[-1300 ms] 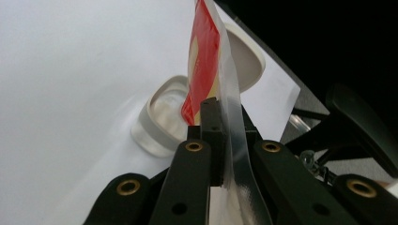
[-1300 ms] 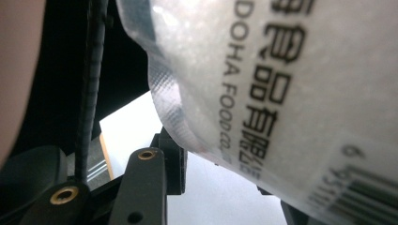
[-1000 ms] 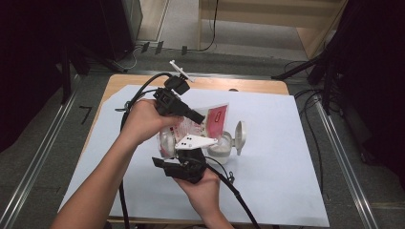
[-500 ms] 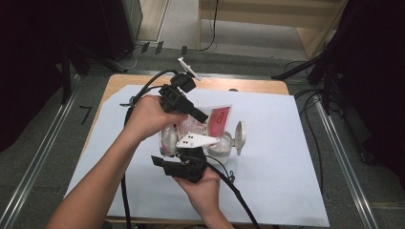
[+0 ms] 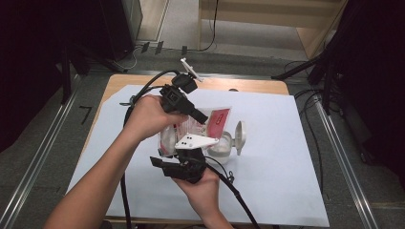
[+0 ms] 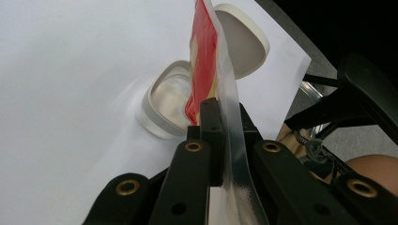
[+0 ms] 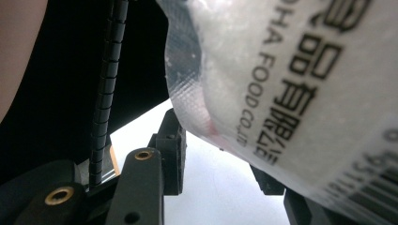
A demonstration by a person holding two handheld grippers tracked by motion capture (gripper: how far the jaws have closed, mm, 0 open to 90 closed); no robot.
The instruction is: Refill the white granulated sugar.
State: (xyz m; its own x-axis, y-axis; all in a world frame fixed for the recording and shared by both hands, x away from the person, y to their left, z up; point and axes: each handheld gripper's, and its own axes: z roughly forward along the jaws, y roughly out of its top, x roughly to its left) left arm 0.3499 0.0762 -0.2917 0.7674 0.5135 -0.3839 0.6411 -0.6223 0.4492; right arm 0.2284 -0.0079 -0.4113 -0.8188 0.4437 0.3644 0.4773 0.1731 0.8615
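Scene: a person at a table covered with a white sheet (image 5: 286, 143), holding a two-jaw tool in each hand, seen from above.
Pouch: a clear plastic food pouch (image 5: 210, 121) with a red panel, held up off the table between the two tools, just above an open container.
Container: a small clear tub (image 5: 220, 148) on the sheet, with its white lid (image 5: 239, 137) flipped open beside it; in the left gripper view it sits directly past the pouch's far end.
Left gripper (image 5: 203, 117): jaws pressed together on the sealed edge of the pouch, the film pinched flat between them.
Right gripper (image 7: 220, 159): jaws spread, with the printed body of the pouch hanging over and between them, not gripped.
Doing it well: probably keep the left pinch firm on the seam, close the right jaws on the opposite corner, and hold the pouch's mouth over the tub so nothing spills onto the sheet.
Change since a second ago: the left hand and its tool sit slightly higher and more turned; pouch, tub and right hand are almost where they were.
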